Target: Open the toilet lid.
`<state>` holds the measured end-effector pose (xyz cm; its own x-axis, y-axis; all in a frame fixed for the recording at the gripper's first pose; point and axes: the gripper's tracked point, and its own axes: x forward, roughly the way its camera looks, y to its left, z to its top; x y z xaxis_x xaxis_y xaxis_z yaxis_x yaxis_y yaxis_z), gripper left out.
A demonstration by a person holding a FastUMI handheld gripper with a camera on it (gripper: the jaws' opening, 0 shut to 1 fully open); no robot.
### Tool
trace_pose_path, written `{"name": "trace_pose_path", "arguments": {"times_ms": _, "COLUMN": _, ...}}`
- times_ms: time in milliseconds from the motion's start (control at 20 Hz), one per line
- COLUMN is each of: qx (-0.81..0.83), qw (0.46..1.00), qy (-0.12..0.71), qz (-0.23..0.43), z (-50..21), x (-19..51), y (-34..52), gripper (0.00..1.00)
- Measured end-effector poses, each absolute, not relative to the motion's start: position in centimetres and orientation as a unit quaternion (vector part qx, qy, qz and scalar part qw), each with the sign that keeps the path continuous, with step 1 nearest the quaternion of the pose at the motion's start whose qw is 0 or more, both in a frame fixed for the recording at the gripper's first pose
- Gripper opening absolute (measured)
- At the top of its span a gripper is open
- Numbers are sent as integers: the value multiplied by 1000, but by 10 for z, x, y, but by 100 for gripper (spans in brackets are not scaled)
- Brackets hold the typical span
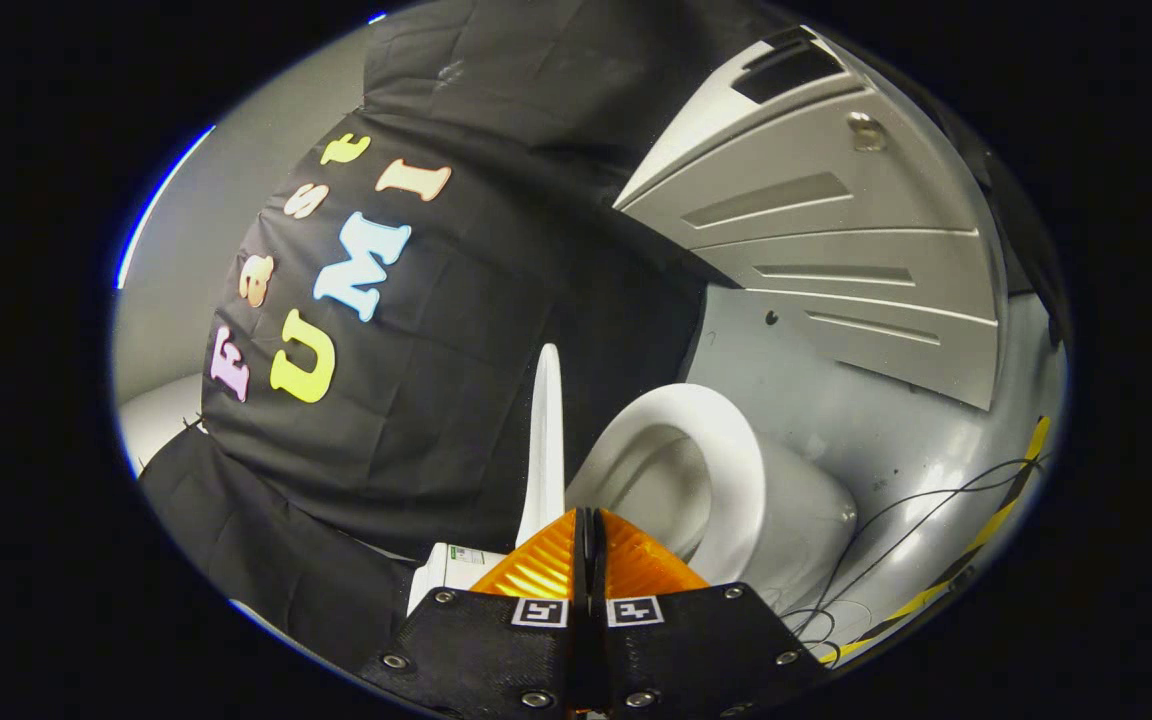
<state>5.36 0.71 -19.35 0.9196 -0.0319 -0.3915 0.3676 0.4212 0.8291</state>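
My hand-held gripper (591, 525) has its fingers pressed together, with nothing between them. Just ahead of the tips the lid (544, 440) stands up, seen edge-on and raised off the seat (726, 450). The bowl (796, 530) sits on the grey floor (876, 430). Thin cables (921, 520) lie beside it, I think.

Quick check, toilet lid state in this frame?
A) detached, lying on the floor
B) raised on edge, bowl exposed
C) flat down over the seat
B: the toilet lid stands edge-on just beyond the fingers of the hand-held gripper, which are closed together, and the seat ring and open bowl show beside it.
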Motion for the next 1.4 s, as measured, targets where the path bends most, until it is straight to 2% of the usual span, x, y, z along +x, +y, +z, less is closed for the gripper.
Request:
{"name": "trace_pose_path", "arguments": {"times_ms": 700, "qx": 430, "qw": 887, "qy": 151, "qz": -79, "z": -110, "x": 74, "y": 44, "gripper": 0}}
{"name": "trace_pose_path", "arguments": {"times_ms": 1400, "qx": 371, "qw": 917, "qy": 139, "qz": -47, "z": -48, "x": 88, "y": 93, "gripper": 0}}
